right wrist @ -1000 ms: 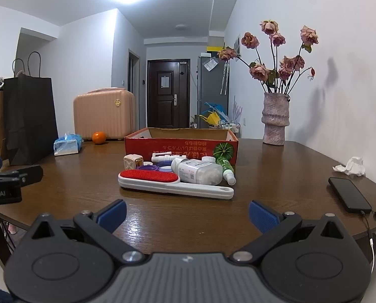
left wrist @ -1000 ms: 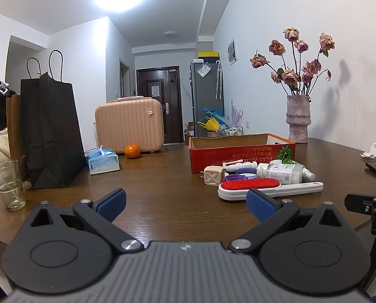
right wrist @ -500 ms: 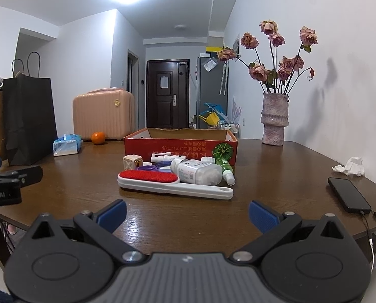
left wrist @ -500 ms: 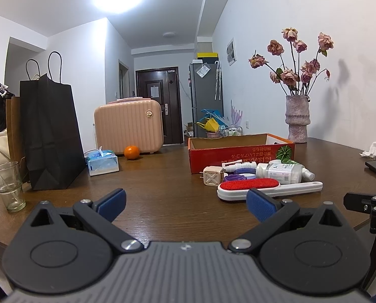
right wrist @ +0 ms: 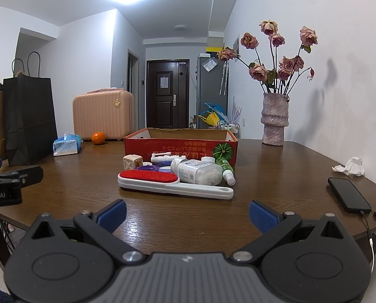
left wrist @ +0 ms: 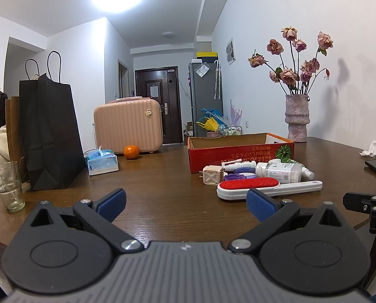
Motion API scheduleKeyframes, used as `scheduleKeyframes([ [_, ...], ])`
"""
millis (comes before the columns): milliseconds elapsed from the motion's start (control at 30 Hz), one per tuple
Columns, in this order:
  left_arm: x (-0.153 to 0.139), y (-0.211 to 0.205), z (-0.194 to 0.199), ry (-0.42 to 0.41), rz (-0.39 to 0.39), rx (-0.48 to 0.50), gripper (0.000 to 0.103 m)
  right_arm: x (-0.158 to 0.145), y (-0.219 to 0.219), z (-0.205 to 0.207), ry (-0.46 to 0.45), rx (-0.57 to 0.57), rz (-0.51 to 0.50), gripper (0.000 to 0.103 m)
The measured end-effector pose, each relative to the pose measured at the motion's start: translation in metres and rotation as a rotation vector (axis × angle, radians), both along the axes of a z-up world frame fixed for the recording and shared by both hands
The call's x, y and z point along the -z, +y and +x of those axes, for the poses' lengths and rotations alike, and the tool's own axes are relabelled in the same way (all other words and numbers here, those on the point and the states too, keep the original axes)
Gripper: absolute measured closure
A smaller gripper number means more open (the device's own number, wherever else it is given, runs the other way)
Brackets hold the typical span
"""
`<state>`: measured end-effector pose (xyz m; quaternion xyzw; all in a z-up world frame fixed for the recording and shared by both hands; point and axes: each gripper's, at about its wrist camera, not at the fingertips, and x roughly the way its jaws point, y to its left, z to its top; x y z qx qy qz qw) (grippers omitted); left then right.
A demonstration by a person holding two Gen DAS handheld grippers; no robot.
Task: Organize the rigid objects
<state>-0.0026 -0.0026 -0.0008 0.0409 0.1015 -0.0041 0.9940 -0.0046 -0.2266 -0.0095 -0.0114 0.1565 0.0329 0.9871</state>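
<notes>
My left tongs [left wrist: 185, 203] are spread wide and grip nothing, hovering over the near edge of the worktop [left wrist: 162, 197]. My right tongs [right wrist: 186, 213] are just as wide apart and equally empty, touching nothing. Ahead of both, the lint brush [right wrist: 172, 183] with its red pad lies flat on the worktop. Just behind it sit a white pill bottle [right wrist: 198, 173] on its side, a small green bottle [right wrist: 225, 169] and a beige cube [right wrist: 132, 162], all in front of the red box [right wrist: 180, 146].
</notes>
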Motion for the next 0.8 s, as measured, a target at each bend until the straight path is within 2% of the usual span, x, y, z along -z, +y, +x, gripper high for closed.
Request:
scheduleKeyframes([
  [800, 0.0007, 0.0000, 0.0013, 0.003, 0.006, -0.006, 0.000, 0.0012, -0.0004, 0.0013, 0.002, 0.001, -0.009, 0.000],
])
